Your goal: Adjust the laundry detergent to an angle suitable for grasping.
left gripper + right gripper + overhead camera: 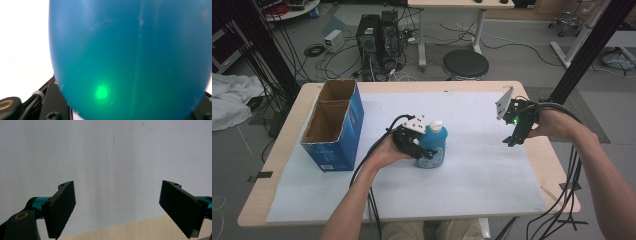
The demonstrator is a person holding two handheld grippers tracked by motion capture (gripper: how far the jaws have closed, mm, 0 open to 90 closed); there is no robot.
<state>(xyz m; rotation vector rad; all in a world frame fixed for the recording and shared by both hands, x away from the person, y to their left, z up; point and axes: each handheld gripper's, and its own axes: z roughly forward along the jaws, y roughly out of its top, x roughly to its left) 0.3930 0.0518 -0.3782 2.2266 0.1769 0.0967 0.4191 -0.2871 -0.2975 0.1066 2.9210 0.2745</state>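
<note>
A blue bottle point(435, 144) with a white cap point(435, 125) stands near the middle of the white sheet point(472, 170). My left gripper point(424, 150) is shut on its lower body from the left. In the left gripper view the bottle point(130, 57) sits right up against the camera, with the black jaws just showing at both bottom corners. My right gripper point(511, 138) hangs over the sheet's right side, well apart from the bottle. It point(117, 195) is open, its black fingers point(62, 207) wide apart with nothing between them.
An open blue cardboard box point(334, 125) stands at the table's left side. The wooden table edge point(557, 165) runs just right of the right gripper. Cables trail from both grippers toward the front edge. Computers, a stool and cords lie on the floor beyond the table.
</note>
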